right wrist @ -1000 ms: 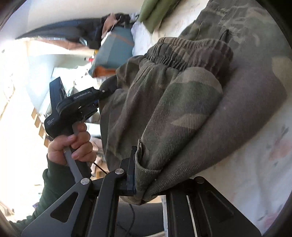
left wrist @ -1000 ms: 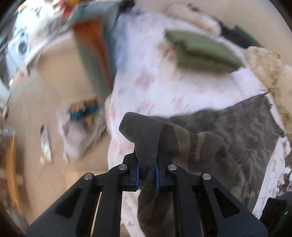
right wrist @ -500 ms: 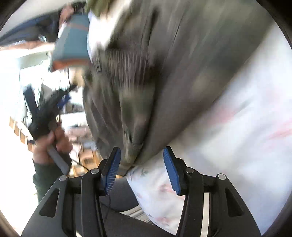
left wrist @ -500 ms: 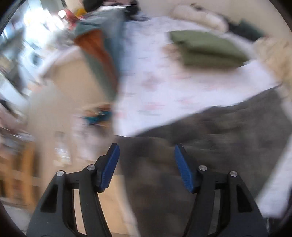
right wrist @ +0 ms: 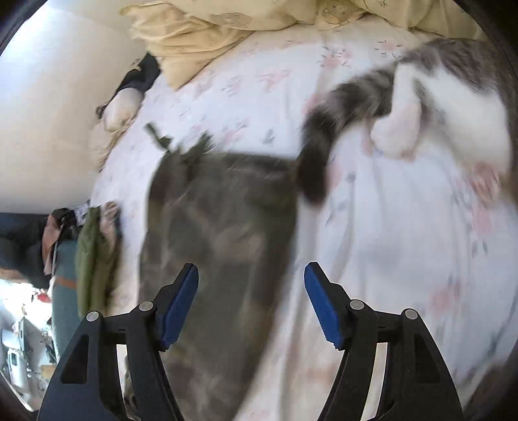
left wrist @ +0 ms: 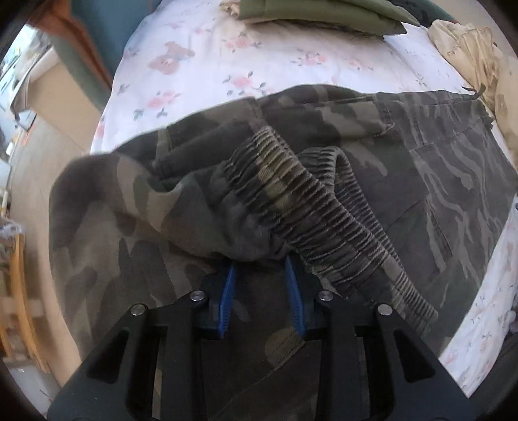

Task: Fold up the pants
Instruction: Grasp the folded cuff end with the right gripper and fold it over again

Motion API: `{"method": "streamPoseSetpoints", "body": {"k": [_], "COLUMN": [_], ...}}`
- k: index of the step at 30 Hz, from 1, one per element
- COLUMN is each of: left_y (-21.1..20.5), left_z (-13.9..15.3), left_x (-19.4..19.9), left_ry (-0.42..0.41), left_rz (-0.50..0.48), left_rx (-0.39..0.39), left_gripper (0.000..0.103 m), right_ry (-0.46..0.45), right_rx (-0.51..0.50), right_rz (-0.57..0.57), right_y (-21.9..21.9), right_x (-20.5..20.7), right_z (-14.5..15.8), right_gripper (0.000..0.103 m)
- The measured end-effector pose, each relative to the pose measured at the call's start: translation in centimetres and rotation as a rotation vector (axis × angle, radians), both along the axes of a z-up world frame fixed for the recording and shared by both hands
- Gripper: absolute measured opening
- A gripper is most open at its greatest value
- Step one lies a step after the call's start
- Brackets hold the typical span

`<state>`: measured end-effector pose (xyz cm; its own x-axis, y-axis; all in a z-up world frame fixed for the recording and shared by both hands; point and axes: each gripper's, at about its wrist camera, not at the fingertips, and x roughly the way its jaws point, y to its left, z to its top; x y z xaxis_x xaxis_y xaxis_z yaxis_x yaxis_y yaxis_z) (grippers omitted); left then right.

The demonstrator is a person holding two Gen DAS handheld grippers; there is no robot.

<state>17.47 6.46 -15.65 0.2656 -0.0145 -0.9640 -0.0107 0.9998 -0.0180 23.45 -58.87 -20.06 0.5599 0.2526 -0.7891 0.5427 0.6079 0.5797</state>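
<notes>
The camouflage pants [left wrist: 372, 155] lie across a white floral bed sheet [left wrist: 226, 58], their ribbed elastic waistband [left wrist: 301, 200] bunched in front of the left gripper. My left gripper [left wrist: 260, 278] has its blue pads partly closed, with a fold of the pants draped over the tips; whether it pinches cloth is hidden. My right gripper [right wrist: 251, 285] is wide open and empty above the pants [right wrist: 220, 233], which show blurred in the right wrist view.
A grey and white cat [right wrist: 421, 107] lies on the sheet [right wrist: 404, 243] to the right of the pants. Folded olive-green clothes [left wrist: 323, 13] sit at the far side. Cream bedding [right wrist: 207, 35] is piled by the wall. The bed edge and floor [left wrist: 35, 168] are at left.
Both grippers let go of the pants half a second ago. The left has since narrowed at the bunched waistband. The right has swung away over the bed, and the cat came into view.
</notes>
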Motion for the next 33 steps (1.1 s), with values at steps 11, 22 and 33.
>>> {"method": "streamPoseSetpoints", "body": {"k": [11,22,33], "left_y": [1.7,5.5,7.1], "left_z": [7.0,13.4,11.8], "left_x": [-0.9,-3.4,-5.4], "left_ry": [-0.086,-0.233,-0.291], "left_rz": [0.156,0.213,0.214], "left_rx": [-0.052,-0.006,0.033], "left_gripper": [0.080,0.084,0.084], "right_ry": [-0.120,-0.351,-0.606], "right_rx": [0.105,-0.013,-0.206], "right_rz": [0.068,0.116,0.628], "right_y": [-1.0,0.1,19.2], "right_x": [3.6,4.4,1.5], "right_z": [-3.6,2.6,16.1], "right_gripper": [0.058,0.007,0.006]}}
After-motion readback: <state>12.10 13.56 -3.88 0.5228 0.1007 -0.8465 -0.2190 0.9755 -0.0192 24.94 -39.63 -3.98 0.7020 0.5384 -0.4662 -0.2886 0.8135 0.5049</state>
